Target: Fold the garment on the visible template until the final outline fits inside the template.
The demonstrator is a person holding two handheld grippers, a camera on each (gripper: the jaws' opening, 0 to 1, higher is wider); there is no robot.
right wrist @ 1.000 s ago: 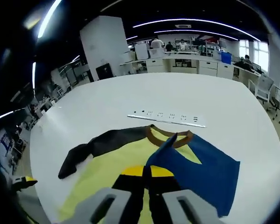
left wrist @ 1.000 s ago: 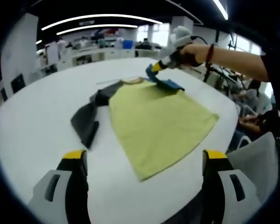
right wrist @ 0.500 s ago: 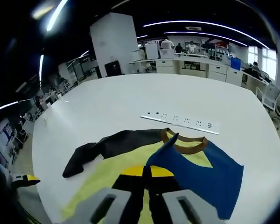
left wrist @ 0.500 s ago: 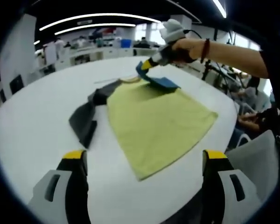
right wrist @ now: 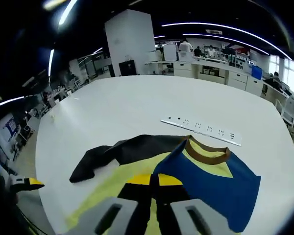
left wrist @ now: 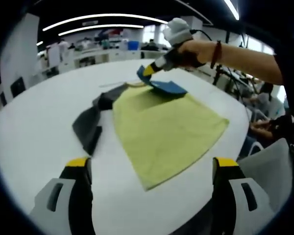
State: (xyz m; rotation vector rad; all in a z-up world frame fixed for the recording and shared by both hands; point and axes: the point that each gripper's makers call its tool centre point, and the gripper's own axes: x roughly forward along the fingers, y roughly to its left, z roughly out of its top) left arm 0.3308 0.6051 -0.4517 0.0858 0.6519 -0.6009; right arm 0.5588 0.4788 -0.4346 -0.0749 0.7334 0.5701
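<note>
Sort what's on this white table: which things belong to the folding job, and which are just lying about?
Job:
- shirt, yellow body, spread flat
- blue sleeve, pinched and lifted by the right tool
- dark sleeve, lying out to the side
- left tool, open, hanging short of the shirt

Lying about:
- power strip beyond the collar
- table

Hidden and cut-off parts
The garment (right wrist: pixel 137 169) is cut off below by the right gripper (right wrist: pixel 154 188); a template perhaps lies concealed beneath it.

A white bench (left wrist: pixel 34 132) carries everything. On it lie a yellow garment (left wrist: pixel 164 129) and, seemingly, a power strip (right wrist: pixel 201 130).
</note>
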